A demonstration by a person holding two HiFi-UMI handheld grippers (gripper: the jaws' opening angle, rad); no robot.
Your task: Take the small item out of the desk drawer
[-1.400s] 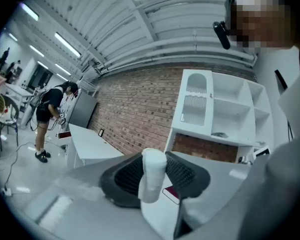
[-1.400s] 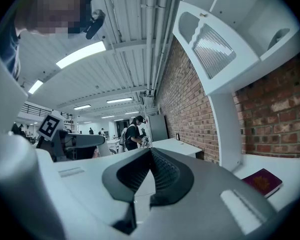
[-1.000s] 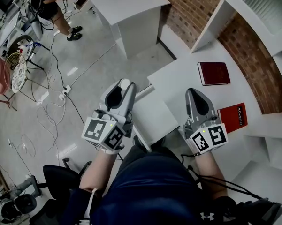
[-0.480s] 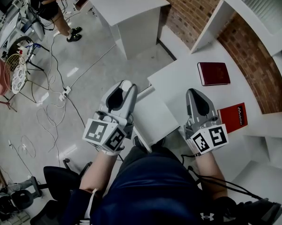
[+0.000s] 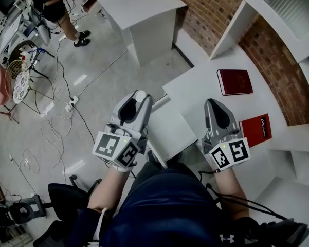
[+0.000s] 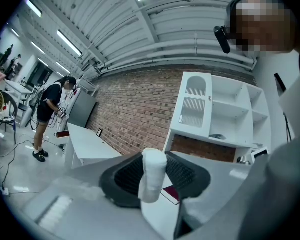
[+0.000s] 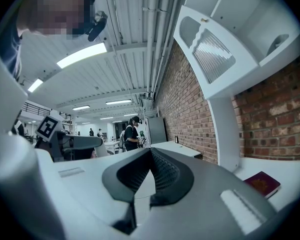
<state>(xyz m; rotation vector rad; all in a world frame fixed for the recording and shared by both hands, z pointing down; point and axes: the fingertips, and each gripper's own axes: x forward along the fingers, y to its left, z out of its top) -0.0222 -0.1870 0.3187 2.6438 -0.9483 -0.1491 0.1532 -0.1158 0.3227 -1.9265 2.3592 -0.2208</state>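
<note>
Between the fingers (image 6: 126,176) of the left gripper (image 5: 139,94) | small white roll (image 6: 152,176) is sitting gripped | right gripper (image 7: 150,151) fingers are pressing together, empty

Place: I'm in an open lab or workroom.
Right side: bare brick wall (image 5: 211,4).
Floor, left: loose cables (image 5: 55,130) trailing about.
Ceiling: strip lights (image 7: 82,54), exposed pipes (image 7: 154,34).
Far: white tabletop (image 5: 136,1), a person (image 5: 51,4) working beyond it.
</note>
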